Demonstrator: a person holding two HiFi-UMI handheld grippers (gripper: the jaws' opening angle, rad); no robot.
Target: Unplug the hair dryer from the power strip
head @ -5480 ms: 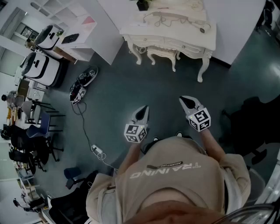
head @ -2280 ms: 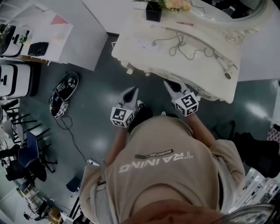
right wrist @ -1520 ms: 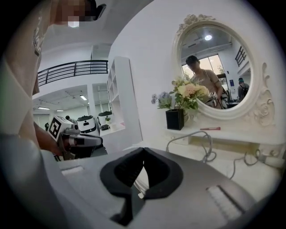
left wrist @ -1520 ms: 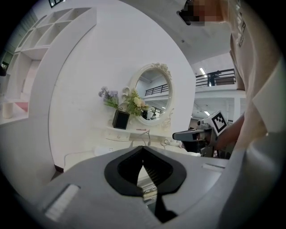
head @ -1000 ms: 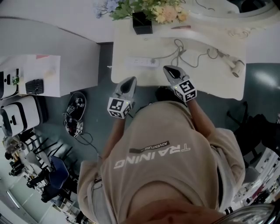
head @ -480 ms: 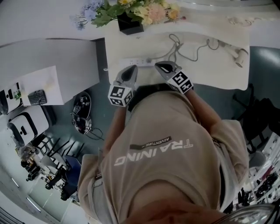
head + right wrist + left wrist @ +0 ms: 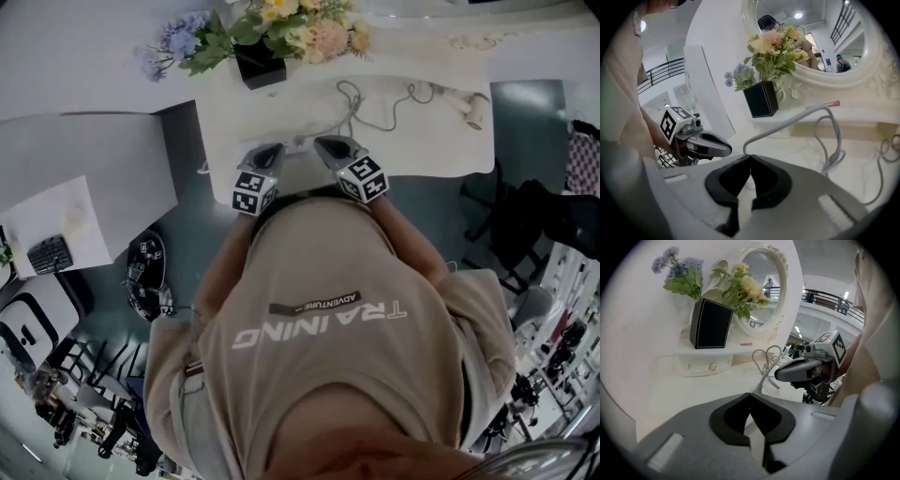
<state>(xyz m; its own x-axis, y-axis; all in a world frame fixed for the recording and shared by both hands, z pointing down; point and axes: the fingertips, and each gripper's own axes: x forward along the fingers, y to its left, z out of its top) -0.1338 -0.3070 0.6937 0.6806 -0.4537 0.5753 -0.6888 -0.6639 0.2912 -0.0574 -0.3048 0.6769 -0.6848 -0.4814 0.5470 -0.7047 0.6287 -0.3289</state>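
A white hair dryer lies near the desk's right edge. Its pale cord trails left across the desk in loose loops, towards the front edge.

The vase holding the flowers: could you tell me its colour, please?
The vase is black, shown best in the left gripper view.

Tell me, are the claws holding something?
Nothing is held. The left claw and right claw are both shut and empty, near the white cord.

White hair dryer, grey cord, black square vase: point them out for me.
White hair dryer (image 7: 473, 107), head view, body.
Grey cord (image 7: 787, 123), right gripper view, straight run.
Black square vase (image 7: 260, 67), head view, side wall.
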